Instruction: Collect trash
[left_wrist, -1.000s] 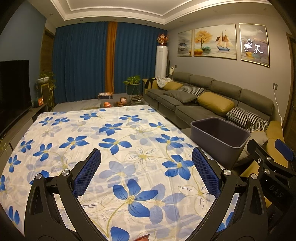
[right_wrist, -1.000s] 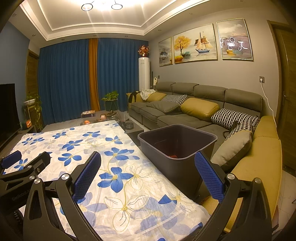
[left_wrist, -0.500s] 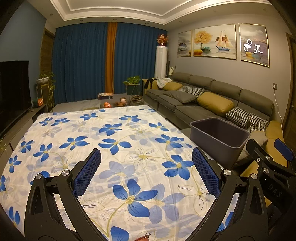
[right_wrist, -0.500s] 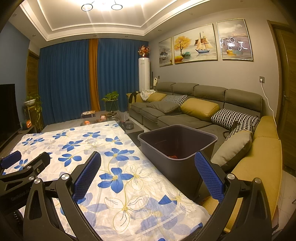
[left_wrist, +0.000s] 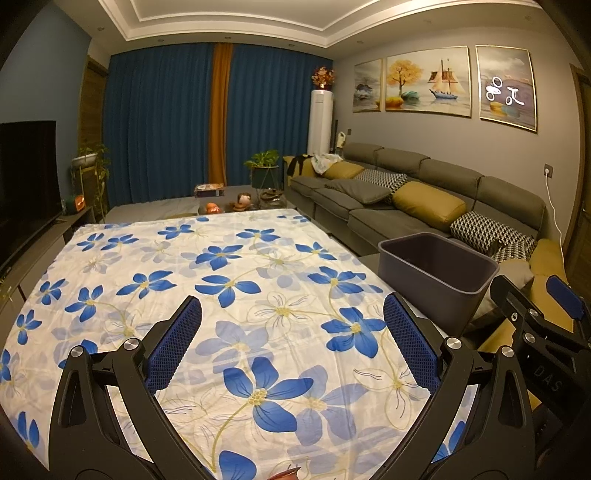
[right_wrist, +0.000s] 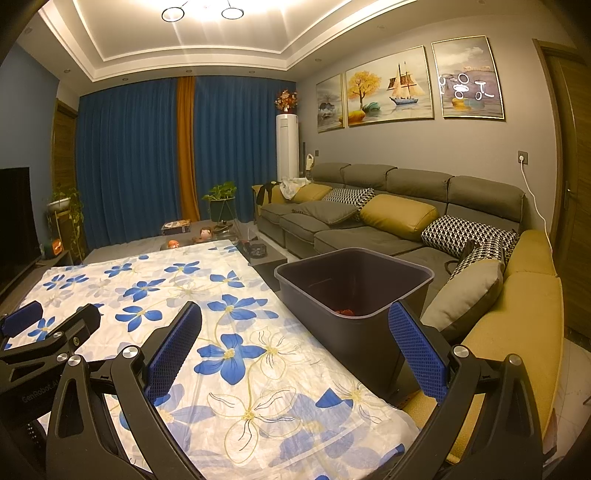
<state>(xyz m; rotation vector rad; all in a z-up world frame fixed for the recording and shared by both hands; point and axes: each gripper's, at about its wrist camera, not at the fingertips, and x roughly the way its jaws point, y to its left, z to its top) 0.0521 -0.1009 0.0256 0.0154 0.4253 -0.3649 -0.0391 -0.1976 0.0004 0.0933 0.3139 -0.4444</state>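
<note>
Nothing has shifted noticeably since the earlier frames: both tools hover in the same poses over the flowered cloth (left_wrist: 229, 258) that covers the table. Left gripper (left_wrist: 291, 343) hangs above the near middle of the cloth, its blue-padded jaws spread wide with only printed petals visible between them; it holds and touches nothing. Right gripper (right_wrist: 295, 343) hangs over the cloth's right edge, jaws likewise spread wide and empty, one pad over the cloth and the other in front of the near wall of the grey bin (right_wrist: 354, 295).

The bin stands just off the right edge of the table, between it and the sofa (right_wrist: 369, 236), presumably so that items lifted from the cloth need only a short carry over that edge. Something small and red (right_wrist: 343, 311) lies on the bin floor near its front wall, likely trash already dropped. A sliver of a reddish object (left_wrist: 286, 472) shows at the cloth's near edge, below the left gripper and cut off by the frame; whether it is trash cannot be told. Otherwise the visible cloth carries no loose item, which suggests the collecting is nearly or fully done.
</note>
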